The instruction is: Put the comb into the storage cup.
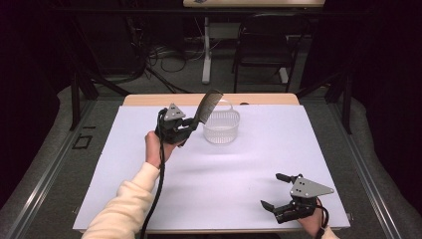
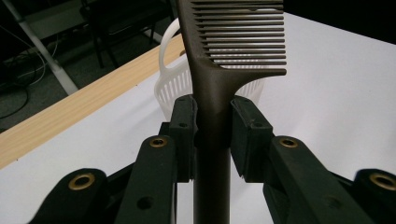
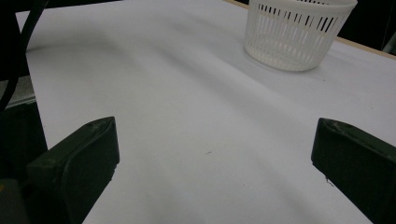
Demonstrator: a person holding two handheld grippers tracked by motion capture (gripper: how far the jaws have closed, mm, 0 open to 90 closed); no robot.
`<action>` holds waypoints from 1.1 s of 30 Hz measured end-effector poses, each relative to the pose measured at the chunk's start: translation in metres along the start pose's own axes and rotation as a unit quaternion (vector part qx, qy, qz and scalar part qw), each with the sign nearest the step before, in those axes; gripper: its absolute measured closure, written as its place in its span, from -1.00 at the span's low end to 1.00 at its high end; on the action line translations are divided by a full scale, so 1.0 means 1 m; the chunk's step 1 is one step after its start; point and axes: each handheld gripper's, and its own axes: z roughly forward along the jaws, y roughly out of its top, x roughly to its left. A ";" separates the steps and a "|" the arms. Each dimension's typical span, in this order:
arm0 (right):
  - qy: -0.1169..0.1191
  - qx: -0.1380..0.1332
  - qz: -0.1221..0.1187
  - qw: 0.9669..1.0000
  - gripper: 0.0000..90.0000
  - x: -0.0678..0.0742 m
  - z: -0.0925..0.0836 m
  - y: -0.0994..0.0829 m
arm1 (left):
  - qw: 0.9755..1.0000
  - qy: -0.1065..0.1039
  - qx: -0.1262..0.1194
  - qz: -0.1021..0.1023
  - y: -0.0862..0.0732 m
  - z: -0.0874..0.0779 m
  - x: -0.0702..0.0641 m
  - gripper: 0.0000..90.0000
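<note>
Left tool (image 1: 191,124): clamped on the handle of a dark comb (image 1: 205,106), one pad on each side of the handle, seen close in the left gripper view (image 2: 212,135).
Comb: held up off the worktop, tilted with its toothed end far and right, reaching over the left rim of the basket.
Basket (image 1: 222,127): white, slotted wall, thin handle; it stands on the white sheet toward the far middle of the worktop (image 1: 239,169), just right of the left tool.
Right tool (image 1: 273,190): jaws spread wide, nothing between them, low over the near right corner of the sheet, well apart from the basket.
Left hand (image 1: 155,147): raised above the sheet, cream sleeve behind it.
</note>
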 end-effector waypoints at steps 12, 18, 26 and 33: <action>0.001 -0.002 0.002 1.000 -0.99 0.000 0.000 0.000 | 1.000 0.006 -0.005 0.002 0.011 0.003 0.004 0.60; 0.002 -0.002 0.003 1.000 -0.99 0.000 0.001 0.000 | 1.000 0.007 -0.004 0.004 0.014 0.004 0.006 0.60; 0.002 -0.002 0.006 1.000 -0.99 0.000 0.000 0.000 | 1.000 0.009 -0.006 0.004 0.019 0.007 0.007 0.60; 0.002 -0.002 0.004 1.000 -0.99 0.000 0.000 0.000 | 1.000 0.009 -0.006 0.005 0.022 0.010 0.008 0.60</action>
